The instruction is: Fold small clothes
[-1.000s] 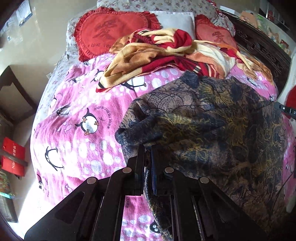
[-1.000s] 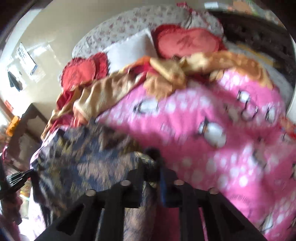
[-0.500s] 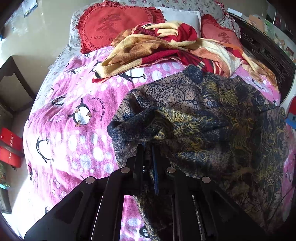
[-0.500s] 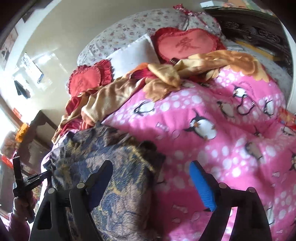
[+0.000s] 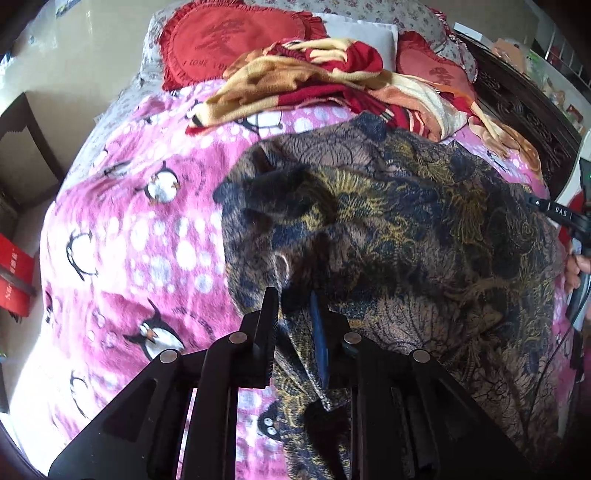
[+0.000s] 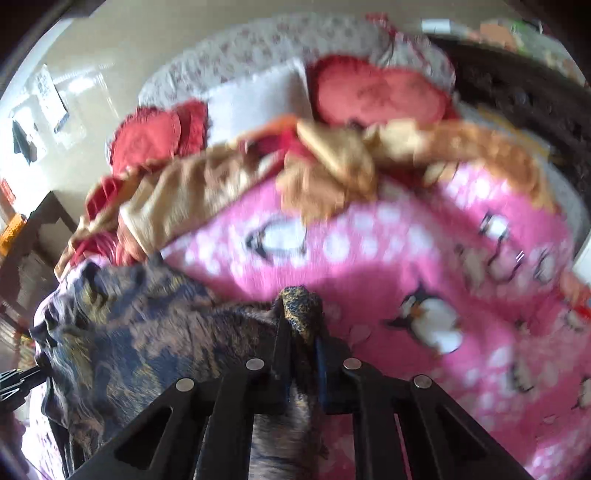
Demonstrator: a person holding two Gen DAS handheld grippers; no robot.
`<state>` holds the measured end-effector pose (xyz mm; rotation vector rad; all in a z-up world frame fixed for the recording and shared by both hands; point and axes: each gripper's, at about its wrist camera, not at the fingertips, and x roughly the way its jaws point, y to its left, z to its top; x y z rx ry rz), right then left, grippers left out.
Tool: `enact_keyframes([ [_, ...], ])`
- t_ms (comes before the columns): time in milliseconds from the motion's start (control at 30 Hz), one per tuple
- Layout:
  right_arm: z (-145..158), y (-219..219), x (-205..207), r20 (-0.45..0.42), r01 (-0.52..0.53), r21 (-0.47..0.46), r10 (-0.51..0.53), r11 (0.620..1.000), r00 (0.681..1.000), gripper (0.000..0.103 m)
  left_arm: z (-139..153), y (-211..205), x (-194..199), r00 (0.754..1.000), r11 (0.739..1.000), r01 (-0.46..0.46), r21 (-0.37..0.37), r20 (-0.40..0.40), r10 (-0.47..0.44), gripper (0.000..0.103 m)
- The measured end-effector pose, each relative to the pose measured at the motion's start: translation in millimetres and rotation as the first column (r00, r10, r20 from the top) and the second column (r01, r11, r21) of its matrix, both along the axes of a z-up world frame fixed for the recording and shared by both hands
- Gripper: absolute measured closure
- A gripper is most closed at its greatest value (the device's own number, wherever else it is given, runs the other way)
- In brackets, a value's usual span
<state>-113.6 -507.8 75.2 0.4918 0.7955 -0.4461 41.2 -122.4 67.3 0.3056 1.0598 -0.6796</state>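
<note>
Pink penguin blanket (image 5: 122,236) covers the bed, where the dark patterned garment (image 5: 406,229) lies spread. Left gripper (image 5: 293,314) fingers stand slightly parted around a fabric fold at its near edge. Right gripper (image 6: 301,334) fingers pinch a bunched corner.

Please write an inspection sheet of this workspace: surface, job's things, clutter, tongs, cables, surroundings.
Surface: pink penguin blanket covering the bed.
Job's things: one dark patterned garment, spread out and rumpled, not yet folded.
Clutter: red and yellow blanket bunched near the head; red heart cushions; white pillow.
Tongs: left tongs slightly parted with a fold of the garment between the fingers; right tongs shut on a garment edge, view blurred.
Cables: thin dark cable at the right edge of the left view.
Surroundings: carved dark headboard; dark side table; red box.
</note>
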Motion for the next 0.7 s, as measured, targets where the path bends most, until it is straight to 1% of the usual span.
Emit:
enact_keyframes([
  [67, 6, -2, -15, 0.039, 0.03, 0.022, -0.03, 0.999, 0.999, 0.07, -1, 3, -3, 1.0, 1.0, 0.003, -0.007, -0.005, -0.003, 0.086],
  [100, 12, -3, -27, 0.064, 0.049, 0.046, -0.052, 0.998, 0.997, 0.048, 0, 5, -5, 1.0, 1.0, 0.006, -0.008, 0.001, -0.006, 0.086],
  [133, 16, -2, -38, 0.086, 0.059, 0.06, -0.064, 0.996, 0.994, 0.038, 1, 7, -6, 1.0, 1.0, 0.006, -0.008, 0.007, -0.006, 0.086],
  [167, 22, 3, -53, 0.102, 0.062, 0.066, -0.069, 0.996, 0.992, 0.038, 3, 9, -7, 1.0, 1.0, 0.005, -0.012, 0.011, -0.005, 0.086],
  [233, 27, 16, -67, 0.095, 0.032, 0.074, -0.039, 0.997, 0.995, 0.038, 4, 13, -9, 1.0, 1.0, 0.001, -0.028, 0.014, 0.0, 0.086],
  [300, 21, 30, -76, 0.07, -0.006, 0.101, -0.001, 0.995, 0.998, 0.038, -1, 15, -9, 1.0, 1.0, -0.008, -0.027, 0.009, 0.008, 0.086],
  [333, 13, 37, -79, 0.052, -0.023, 0.128, 0.017, 0.991, 0.999, 0.04, -7, 16, -10, 1.0, 1.0, -0.013, -0.015, -0.001, 0.013, 0.086],
  [367, 6, 39, -81, 0.035, -0.04, 0.145, 0.035, 0.989, 0.999, 0.046, -13, 16, -11, 1.0, 1.0, -0.017, -0.004, -0.011, 0.017, 0.086],
  [400, -1, 43, -80, 0.01, -0.064, 0.149, 0.063, 0.987, 0.998, 0.075, -19, 15, -12, 1.0, 1.0, -0.018, 0.005, -0.013, 0.018, 0.086],
  [433, -10, 50, -79, -0.058, -0.08, 0.093, 0.086, 0.992, 0.995, 0.091, -24, 15, -14, 1.0, 1.0, -0.017, 0.015, -0.003, 0.017, 0.086],
  [467, -13, 53, -79, -0.097, -0.077, 0.042, 0.081, 0.996, 0.992, 0.091, -30, 14, -15, 1.0, 0.999, -0.018, 0.026, 0.003, 0.018, 0.086],
  [500, -15, 54, -79, -0.1, -0.076, 0.018, 0.077, 0.997, 0.992, 0.091, -35, 13, -15, 1.0, 0.999, -0.023, 0.036, 0.0, 0.023, 0.086],
  [600, -15, 51, -78, -0.104, -0.048, 0.049, 0.053, 0.998, 0.993, 0.091, -37, 12, -16, 0.999, 0.999, -0.037, 0.032, 0.007, 0.037, 0.085],
  [667, -2, 52, -84, -0.101, -0.013, 0.017, 0.014, 1.0, 0.995, 0.091, -30, 16, -18, 0.998, 0.998, -0.056, 0.033, 0.005, 0.056, 0.085],
  [700, 5, 53, -89, -0.093, -0.006, 0.017, 0.008, 1.0, 0.996, 0.091, -25, 19, -21, 0.998, 0.998, -0.063, 0.027, 0.007, 0.063, 0.085],
])
